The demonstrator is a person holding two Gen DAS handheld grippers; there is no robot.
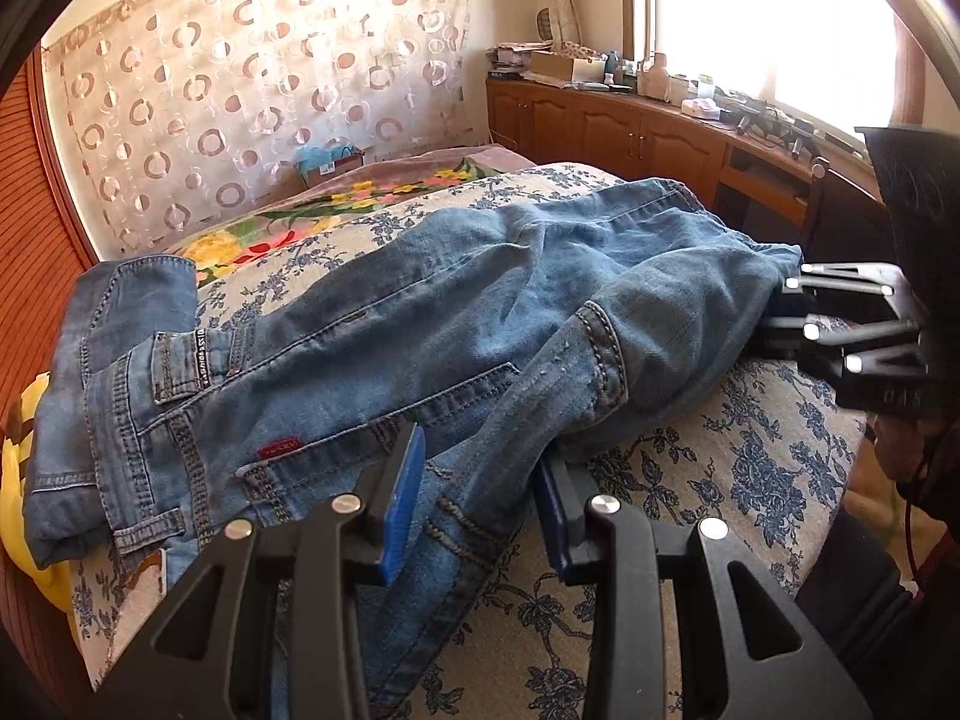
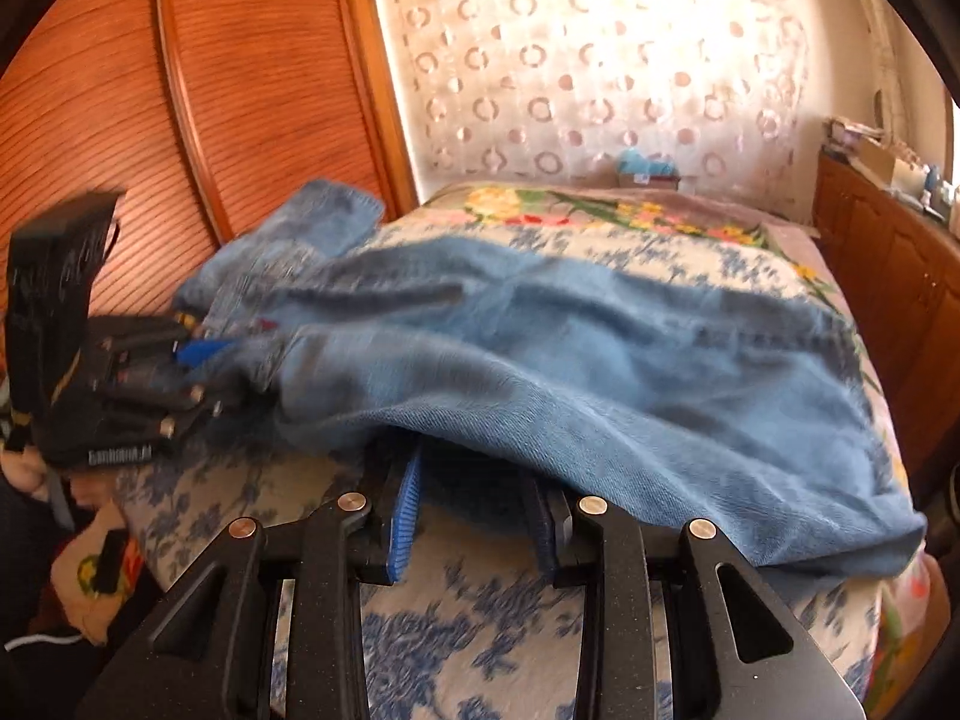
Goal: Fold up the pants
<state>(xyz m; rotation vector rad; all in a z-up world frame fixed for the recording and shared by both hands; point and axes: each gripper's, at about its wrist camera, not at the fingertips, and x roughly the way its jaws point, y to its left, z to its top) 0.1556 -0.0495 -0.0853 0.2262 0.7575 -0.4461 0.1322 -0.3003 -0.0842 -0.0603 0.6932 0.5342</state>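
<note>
1. The jeans [image 1: 384, 324] lie crumpled across the bed [image 1: 750, 456], on a cream bedspread with a blue flower print. They run from the waistband end at the side nearest the wooden slatted door [image 2: 120, 90] to the leg end at the side nearest the wooden cabinet [image 1: 600, 126].
2. The waistband end shows a belt loop, a back pocket and a small red tag [image 1: 279, 447]. Part of this end hangs over the edge of the bed.
3. The left claw [image 1: 480, 498] sits at the waistband end of the jeans. A fold of denim passes between its two blue pads. The pads stand apart on either side of the fold, and the view does not show whether they press on it, so its grip cannot be told.
4. The right claw [image 2: 474, 504] sits at the leg end of the jeans, low over the bedspread. The denim edge drapes over its fingertips and hides them. Its blue pads stand apart; whether cloth is clamped between them cannot be told.
5. Seen from the left wrist, the right claw [image 1: 786, 312] meets the leg end of the jeans from the side.
6. A flowered blanket [image 1: 288, 222] lies on the bed beyond the jeans, toward the circle-patterned curtain [image 1: 240, 90].
7. The right wrist view is motion-blurred.
</note>
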